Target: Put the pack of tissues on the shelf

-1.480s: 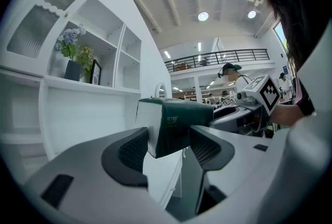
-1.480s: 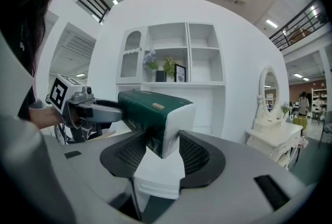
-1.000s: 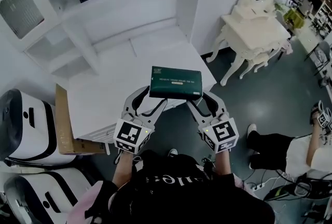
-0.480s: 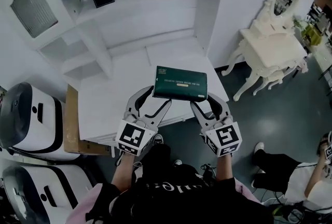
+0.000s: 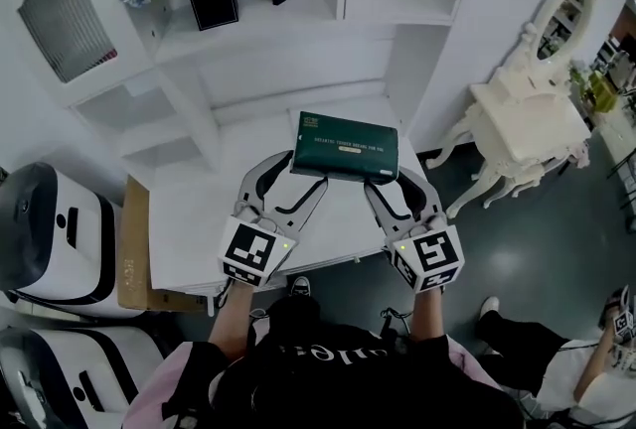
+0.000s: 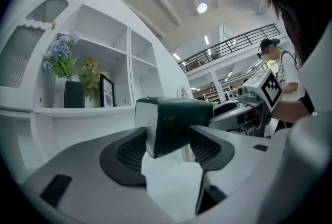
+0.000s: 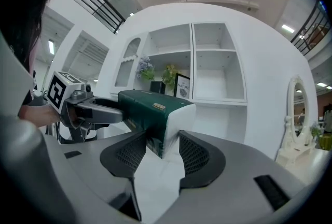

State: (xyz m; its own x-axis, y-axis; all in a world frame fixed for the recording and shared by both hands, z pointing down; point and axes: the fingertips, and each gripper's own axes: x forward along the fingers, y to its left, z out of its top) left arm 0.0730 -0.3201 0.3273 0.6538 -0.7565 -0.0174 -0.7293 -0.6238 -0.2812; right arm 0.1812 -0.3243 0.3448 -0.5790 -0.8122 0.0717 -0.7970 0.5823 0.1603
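The tissue pack is clamped by the left claw and the right claw. It has been carried nearer the shelf.

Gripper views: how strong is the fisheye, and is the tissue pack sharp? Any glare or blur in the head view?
Left gripper view: heavy fisheye, black corners, bowed shelf, bright ceiling lights, tissue pack sharp in the left claw. Right gripper view: same bending, even light, pack sharp in the right claw. Head view: milder curvature, no glare or blur.
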